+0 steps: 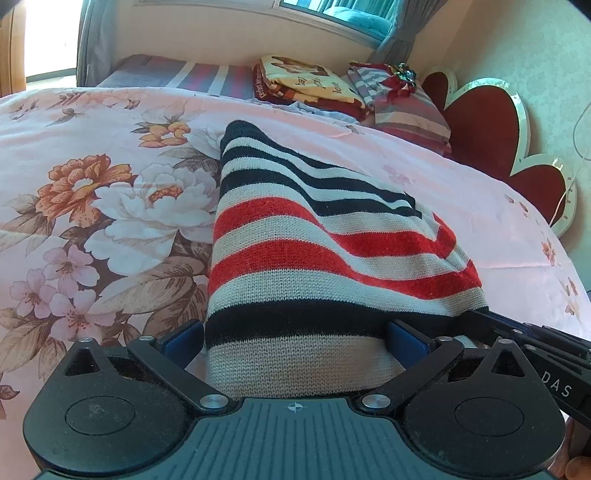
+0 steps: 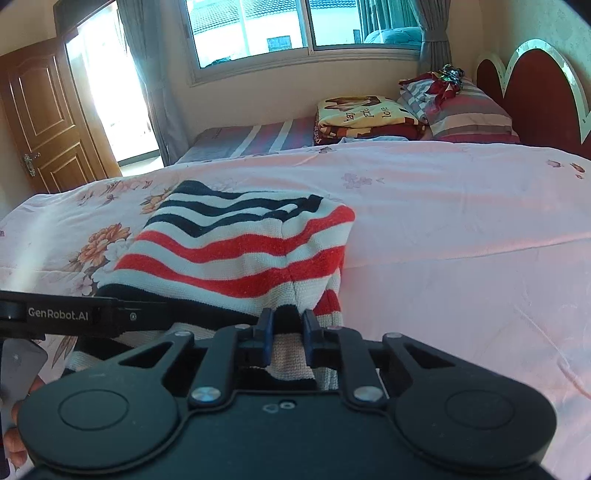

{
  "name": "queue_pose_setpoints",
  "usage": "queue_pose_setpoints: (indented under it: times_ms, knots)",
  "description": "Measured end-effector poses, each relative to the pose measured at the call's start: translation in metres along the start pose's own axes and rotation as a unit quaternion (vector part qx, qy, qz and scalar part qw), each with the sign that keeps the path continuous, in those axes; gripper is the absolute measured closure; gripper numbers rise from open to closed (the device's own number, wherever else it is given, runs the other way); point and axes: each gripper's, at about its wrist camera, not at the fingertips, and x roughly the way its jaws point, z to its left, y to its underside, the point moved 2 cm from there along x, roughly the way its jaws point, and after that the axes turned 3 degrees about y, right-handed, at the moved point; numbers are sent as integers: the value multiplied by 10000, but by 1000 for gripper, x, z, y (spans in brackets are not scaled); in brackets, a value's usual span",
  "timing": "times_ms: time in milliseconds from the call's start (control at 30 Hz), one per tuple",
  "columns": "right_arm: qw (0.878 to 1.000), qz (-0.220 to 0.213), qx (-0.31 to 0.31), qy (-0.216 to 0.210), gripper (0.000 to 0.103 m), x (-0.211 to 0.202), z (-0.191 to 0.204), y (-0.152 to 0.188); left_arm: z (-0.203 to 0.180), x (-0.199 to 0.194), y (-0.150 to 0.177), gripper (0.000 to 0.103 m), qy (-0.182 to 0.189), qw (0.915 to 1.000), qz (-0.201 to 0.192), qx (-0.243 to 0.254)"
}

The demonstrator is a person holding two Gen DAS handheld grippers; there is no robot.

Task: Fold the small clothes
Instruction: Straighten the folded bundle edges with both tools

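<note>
A small knit garment [image 1: 295, 240] with navy, red and white stripes lies on the pink floral bedcover [image 1: 92, 184], its near end raised toward both grippers. In the left wrist view my left gripper [image 1: 295, 339] is open, its blue pads [image 1: 184, 341] spread wide on either side of the garment's near end. In the right wrist view the right gripper [image 2: 288, 330] is shut on the near right edge of the garment [image 2: 240, 251], with fabric pinched between the close-set blue pads. The left gripper's finger [image 2: 74, 314] lies along the garment's near dark stripe. The right gripper's finger [image 1: 517, 336] meets the garment's right corner.
Folded blankets [image 2: 362, 114] and striped pillows [image 2: 465, 114] are stacked at the head of the bed by the red heart-shaped headboard [image 2: 535, 92]. A window [image 2: 303, 26] and a wooden door [image 2: 40, 118] stand beyond the bed. Bare pink cover [image 2: 461, 229] stretches to the right of the garment.
</note>
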Motion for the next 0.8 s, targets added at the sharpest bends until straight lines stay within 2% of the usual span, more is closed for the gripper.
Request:
queue_pose_setpoints:
  times_ms: [67,167,267,333,367,400,467,800]
  knots:
    - [9999,-129,-53,28,88,-4,-1,-4,-1,0,-2,0,6,10000,-22,3]
    - [9999,-30,-17,142,87,7,-5,1,-2,8,-2,0,25,10000,6,22]
    - [9998,-25,98,185,86,15,-8,9,4,13,-1,0,125,9997,77,-176]
    - [9997,-16,108,202,76,10,-5,4,3,13,-2,0,129,9997,103,-152]
    - [9998,-33,118,161,67,6,-5,2,3,13,-2,0,125,9998,106,-122]
    - [9998,-65,177,83,51,3,-6,1,3,13,-3,0,125,9998,116,-115]
    - [9990,-201,374,-127,32,-5,-10,-3,3,13,-3,0,126,9997,142,-147]
    - [9976,-35,644,-243,31,2,-16,-9,3,17,-9,0,186,9994,261,-126]
